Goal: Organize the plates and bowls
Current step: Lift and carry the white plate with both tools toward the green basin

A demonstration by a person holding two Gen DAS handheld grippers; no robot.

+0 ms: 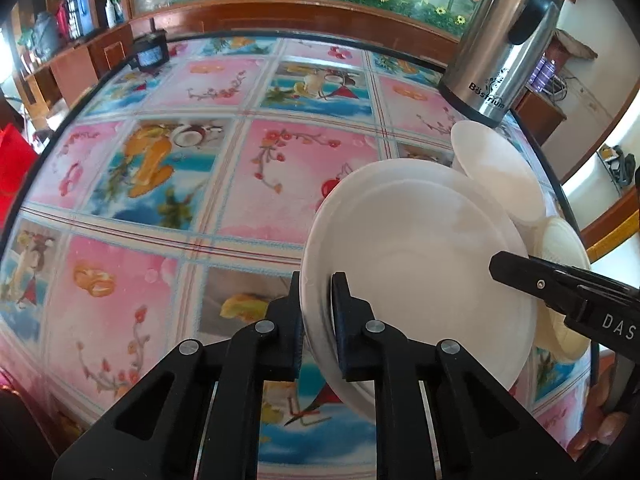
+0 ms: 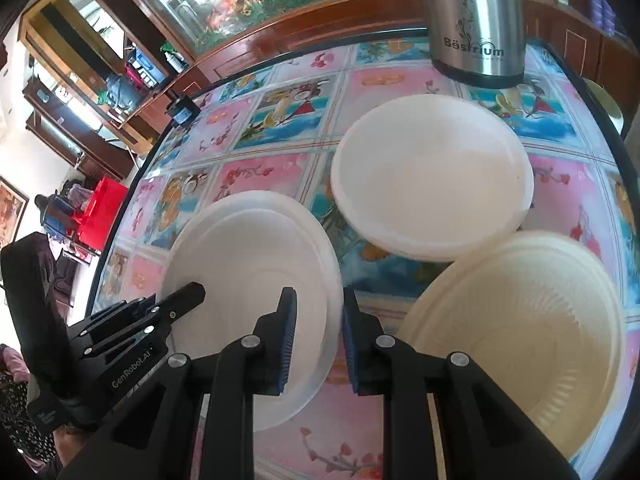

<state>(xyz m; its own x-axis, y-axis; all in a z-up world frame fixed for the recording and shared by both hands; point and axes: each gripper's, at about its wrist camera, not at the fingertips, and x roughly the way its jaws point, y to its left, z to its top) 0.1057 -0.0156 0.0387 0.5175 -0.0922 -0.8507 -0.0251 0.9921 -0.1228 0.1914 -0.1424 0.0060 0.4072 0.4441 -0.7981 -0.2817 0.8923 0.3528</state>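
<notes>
White bowl [image 1: 420, 264] rim pinched in left gripper [image 1: 318, 320]; right gripper [image 2: 318, 344] astride opposite rim.

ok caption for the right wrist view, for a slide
Right tool straddles the rim of a white round plate, beside a cream ribbed bowl and a steel flask on the floral table.

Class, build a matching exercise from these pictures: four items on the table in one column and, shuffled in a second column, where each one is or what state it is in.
Items:
1. white round plate
2. cream ribbed bowl
3. plain white dish
4. steel vacuum flask

Places and states:
A. standing upright at the far edge of the table
B. rim clamped in the left gripper
C. lying between items 2 and 4
D. open side up, low and right in the right wrist view

Pairs: 1-B, 2-D, 3-C, 4-A
</notes>
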